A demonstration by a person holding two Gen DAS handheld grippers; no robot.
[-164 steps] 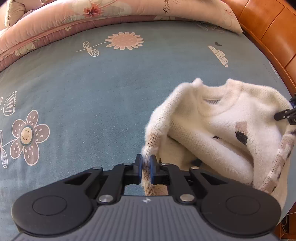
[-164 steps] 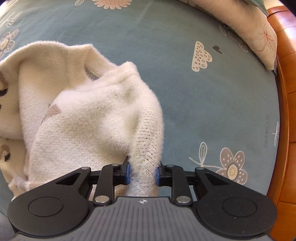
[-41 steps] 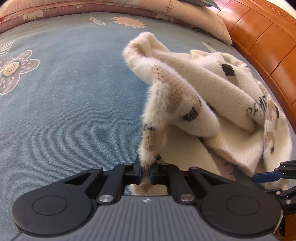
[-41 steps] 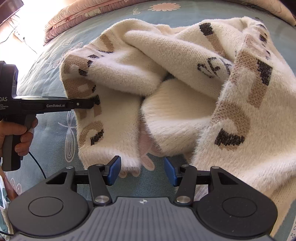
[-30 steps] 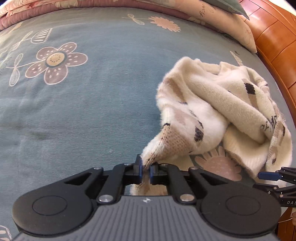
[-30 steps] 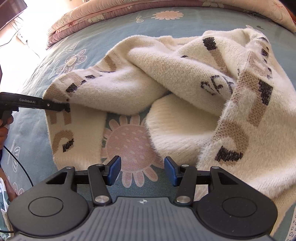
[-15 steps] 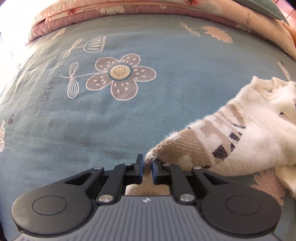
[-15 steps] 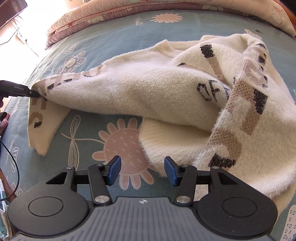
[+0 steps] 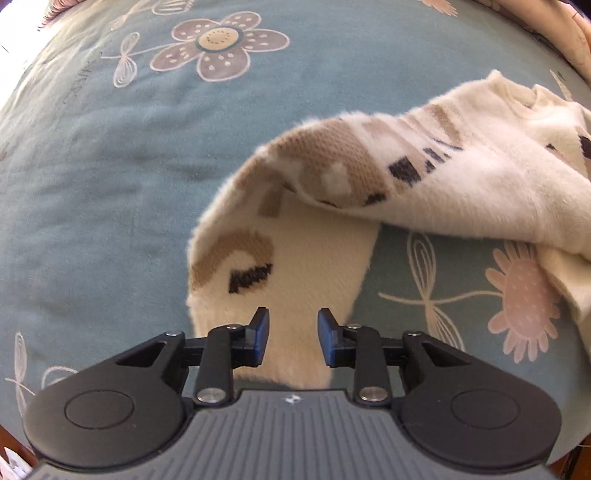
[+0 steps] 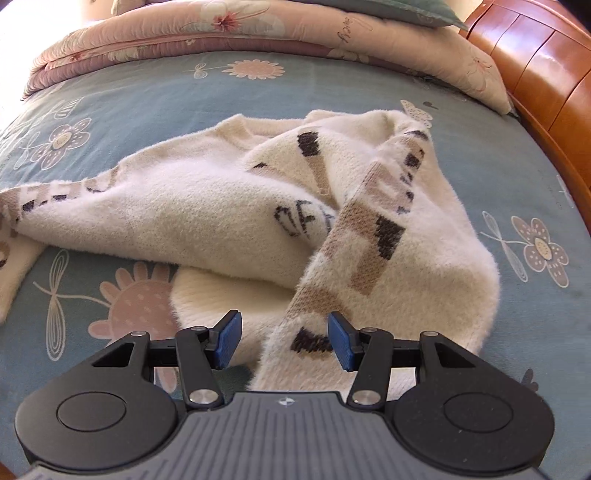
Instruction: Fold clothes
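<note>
A fuzzy cream sweater (image 10: 207, 206) with tan and black patterns lies crumpled on the blue flowered bedsheet (image 10: 155, 96). One sleeve (image 9: 295, 266) is stretched out to the left and lies flat on the sheet. My left gripper (image 9: 291, 338) hovers over that sleeve's cuff end; its jaws are opening and the pads no longer press the cloth. My right gripper (image 10: 284, 339) stands open above the sweater's near edge, with a patterned fold (image 10: 354, 258) lying beneath its gap, not gripped.
A pink floral quilt (image 10: 221, 26) is piled along the far side of the bed. An orange wooden headboard (image 10: 546, 62) rises at the right. Blue sheet (image 9: 92, 184) spreads to the left of the sleeve.
The left gripper pulled the sleeve out to the left, then opened and let it drop flat. The right gripper stayed open and tilted up, showing more of the far bed.
</note>
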